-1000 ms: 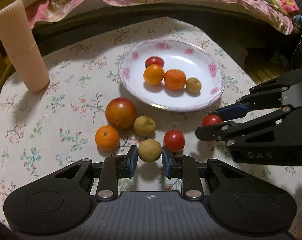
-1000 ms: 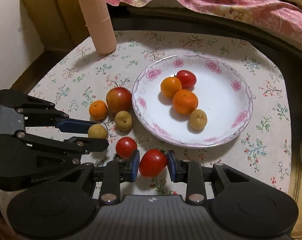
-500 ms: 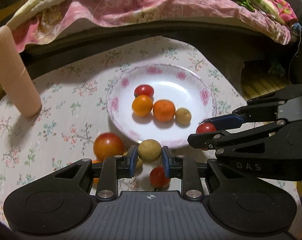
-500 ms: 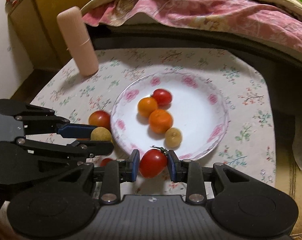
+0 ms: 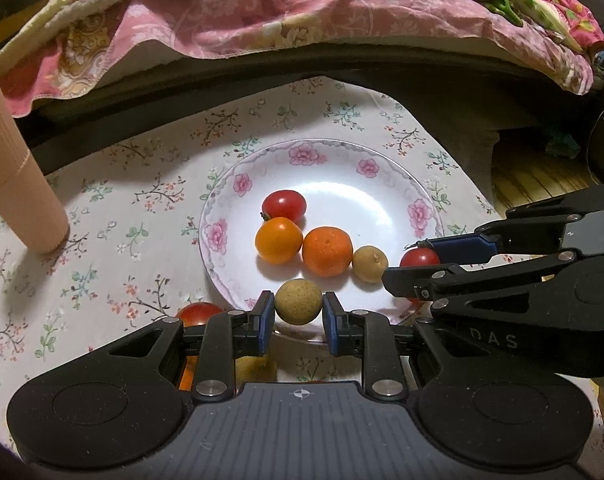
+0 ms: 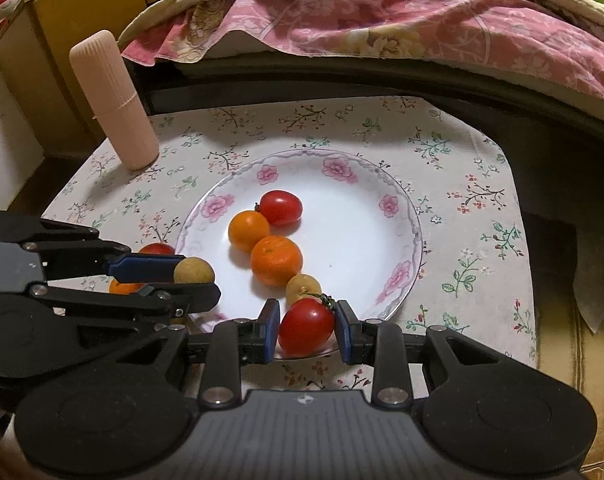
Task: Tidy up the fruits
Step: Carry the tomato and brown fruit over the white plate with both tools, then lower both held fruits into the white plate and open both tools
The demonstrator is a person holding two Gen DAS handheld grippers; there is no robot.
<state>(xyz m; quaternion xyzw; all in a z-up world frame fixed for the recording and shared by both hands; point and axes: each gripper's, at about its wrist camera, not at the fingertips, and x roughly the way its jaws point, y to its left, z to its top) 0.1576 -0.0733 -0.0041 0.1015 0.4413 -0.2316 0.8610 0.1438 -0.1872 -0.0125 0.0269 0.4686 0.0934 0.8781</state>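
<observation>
over the near rim of the plate (image 6: pixel 402 216), left tongs (image 5: pixel 298 317) pinch a tan longan (image 5: pixel 298 307), right tongs (image 6: pixel 308 330) a cherry tomato (image 6: pixel 307 327).

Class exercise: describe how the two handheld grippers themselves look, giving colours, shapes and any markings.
Both the left gripper and the right gripper are matte black with rounded bodies, ribbed tops, silver screws and blue fingertip pads. The right one bears pale letters "DAS". No cables or sleeves are visible.
</observation>
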